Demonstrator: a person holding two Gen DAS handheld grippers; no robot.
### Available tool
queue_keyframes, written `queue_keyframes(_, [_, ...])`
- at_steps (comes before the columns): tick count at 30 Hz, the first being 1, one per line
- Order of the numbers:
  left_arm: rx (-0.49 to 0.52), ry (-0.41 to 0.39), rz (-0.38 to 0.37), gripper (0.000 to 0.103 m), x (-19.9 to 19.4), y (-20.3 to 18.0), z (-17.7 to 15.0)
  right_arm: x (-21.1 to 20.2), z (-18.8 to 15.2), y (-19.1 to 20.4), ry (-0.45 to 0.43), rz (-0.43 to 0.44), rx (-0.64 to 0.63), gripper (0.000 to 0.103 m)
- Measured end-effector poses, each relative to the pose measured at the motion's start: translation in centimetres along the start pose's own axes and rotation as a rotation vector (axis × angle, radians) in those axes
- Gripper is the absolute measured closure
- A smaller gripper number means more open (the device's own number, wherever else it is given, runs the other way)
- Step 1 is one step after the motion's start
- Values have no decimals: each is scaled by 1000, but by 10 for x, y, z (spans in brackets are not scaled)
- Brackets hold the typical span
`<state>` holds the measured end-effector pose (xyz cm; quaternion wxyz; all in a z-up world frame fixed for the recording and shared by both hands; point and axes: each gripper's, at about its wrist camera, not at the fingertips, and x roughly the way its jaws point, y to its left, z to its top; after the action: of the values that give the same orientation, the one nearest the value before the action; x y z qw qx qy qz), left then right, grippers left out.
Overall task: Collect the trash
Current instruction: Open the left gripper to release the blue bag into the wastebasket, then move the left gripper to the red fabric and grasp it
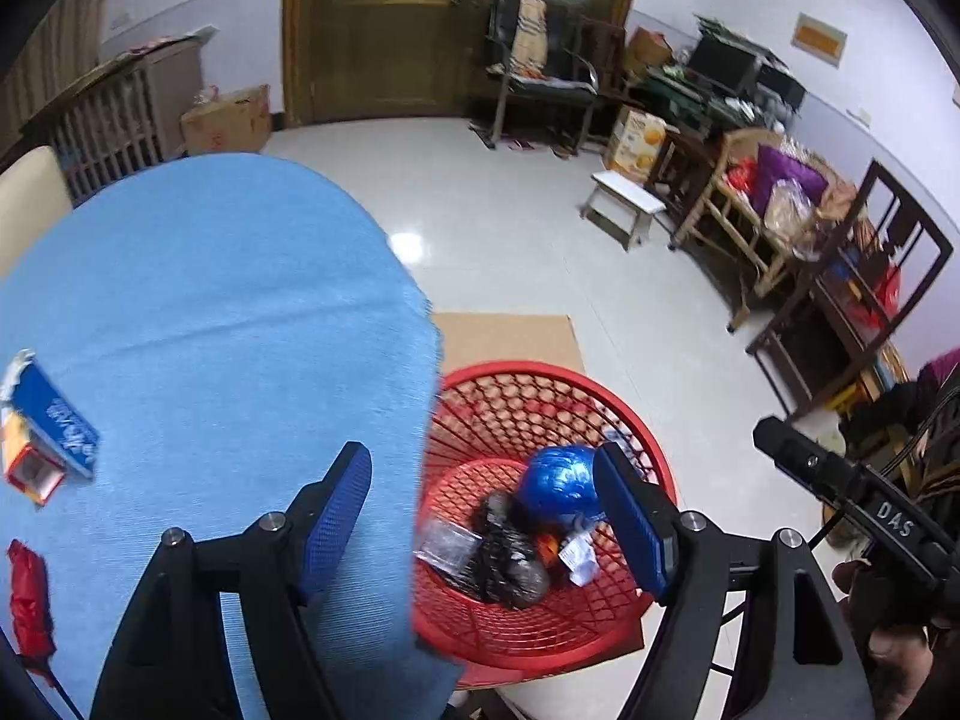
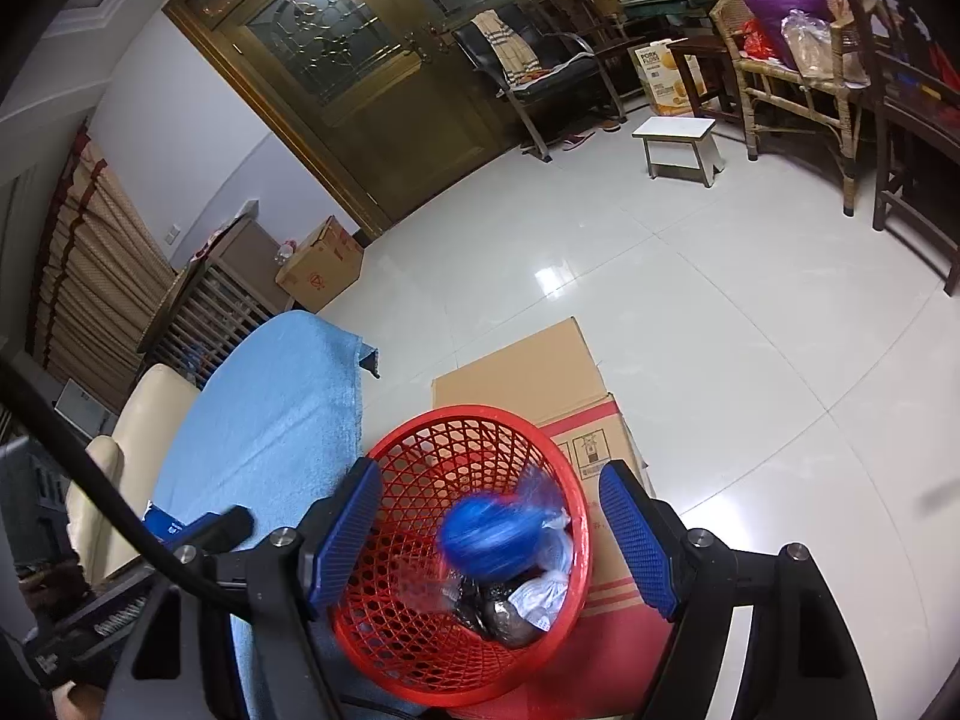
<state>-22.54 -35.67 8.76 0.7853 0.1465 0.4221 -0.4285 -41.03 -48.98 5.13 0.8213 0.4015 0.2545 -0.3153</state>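
We hold both tongs, left (image 1: pixel 480 516) and right (image 2: pixel 489 534), spread and empty above the red basket (image 1: pixel 630 414), the blue wrapper ball (image 1: pixel 558 483) inside it beside the worktop's (image 1: pixel 210 300) edge

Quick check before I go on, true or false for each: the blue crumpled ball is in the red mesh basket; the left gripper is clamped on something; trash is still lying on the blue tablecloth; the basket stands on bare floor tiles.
1. The blue crumpled ball is in the red mesh plastic basket. True.
2. The left gripper is clamped on something. False: its jaws are open and nothing is between them.
3. Trash lies on the blue tablecloth. True: a blue and orange carton and a red wrapper.
4. The basket stands on bare floor tiles. False: it stands on flattened brown cardboard.
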Motion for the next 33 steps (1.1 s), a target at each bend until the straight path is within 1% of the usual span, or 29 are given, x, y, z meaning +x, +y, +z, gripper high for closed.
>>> queue_keyframes(5, [-55,-37,33,26,-23,31,-11,5,-5,11,12,11,-23,24])
queue_keyframes(12, [-134,-58,129,26,-51,85,-44,16,-17,35,49,37,-74,24])
queue_keyframes(15, [-183,-62,177,26,-63,114,-61,21,-24,49,69,49,-105,24])
queue_keyframes(21, [-317,-89,281,26,-90,180,-94,31,-45,91,114,87,-196,24])
queue_keyframes(23, [-362,-94,332,26,-97,205,-102,34,-53,105,132,102,-223,24])
queue_keyframes(24, [-380,-93,357,26,-99,217,-105,36,-57,112,140,108,-237,24])
queue_keyframes(28, [-429,-88,410,25,-101,251,-115,41,-73,143,174,143,-301,24])
queue_keyframes(30, [-453,-79,416,25,-97,266,-119,41,-82,160,184,162,-343,24])
queue_keyframes(33, [-458,-57,417,25,-86,277,-121,43,-93,182,201,185,-396,24])
